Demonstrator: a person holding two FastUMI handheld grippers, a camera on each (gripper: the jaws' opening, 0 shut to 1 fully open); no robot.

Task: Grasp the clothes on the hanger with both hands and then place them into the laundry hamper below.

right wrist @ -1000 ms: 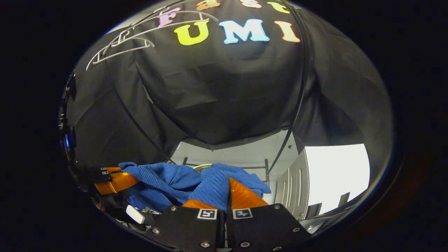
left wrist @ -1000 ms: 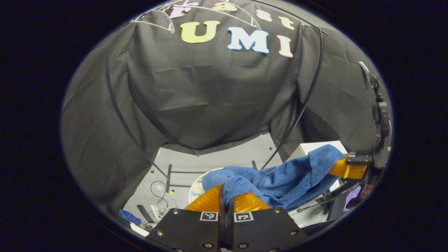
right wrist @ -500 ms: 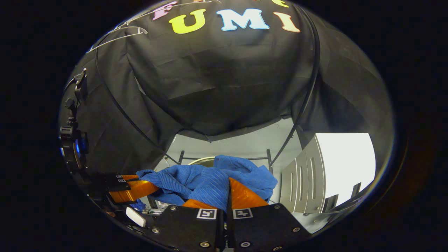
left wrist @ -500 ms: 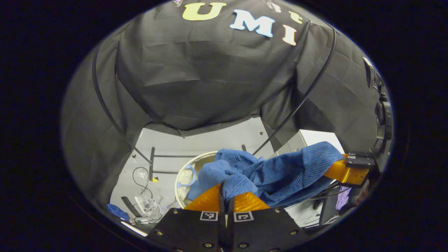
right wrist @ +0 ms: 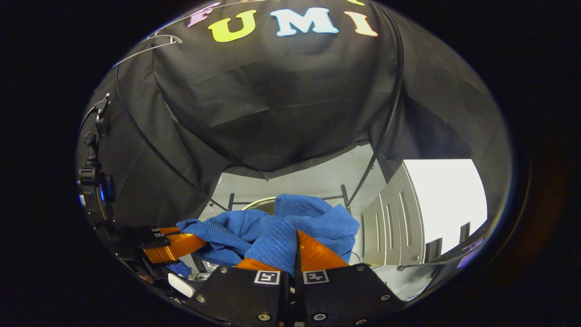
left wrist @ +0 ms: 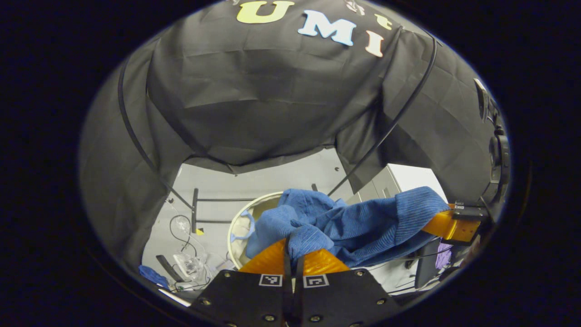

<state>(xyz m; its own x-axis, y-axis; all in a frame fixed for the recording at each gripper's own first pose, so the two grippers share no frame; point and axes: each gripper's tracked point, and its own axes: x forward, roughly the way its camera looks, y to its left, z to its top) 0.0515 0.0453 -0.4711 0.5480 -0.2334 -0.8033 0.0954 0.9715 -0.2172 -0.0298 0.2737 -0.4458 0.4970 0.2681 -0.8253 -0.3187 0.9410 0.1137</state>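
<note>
Clothes (left wrist: 358, 222) here means one blue ribbed knit piece, slung between the two grippers and hanging right above the laundry hamper (left wrist: 236, 218); in the left gripper view the left gripper (left wrist: 292, 247) has both fingers pinched tight on a bunched fold of it; further right the right gripper (left wrist: 447, 222) has the other end clamped too, fabric draped over its fingers; the right gripper view backs that up, its own fingers closed on a ridge of the knit (right wrist: 272, 231); the left gripper (right wrist: 174, 245) sits off to the side with cloth in its grip.

Room-wise, the hamper's pale round rim peeks out to the left of and behind the cloth; its mouth is partly covered by the sagging middle; a blue handle loop (left wrist: 243, 225) shows on its near side; a black floor frame (left wrist: 199, 211) stands just behind it; cables and clear plastic clutter (left wrist: 188, 261) lie on the pale floor (left wrist: 272, 181) to the left; a white slotted cabinet (right wrist: 399, 222) stands near on the right.

Fabric looks soft, rumpled, folded over itself in the middle.
</note>
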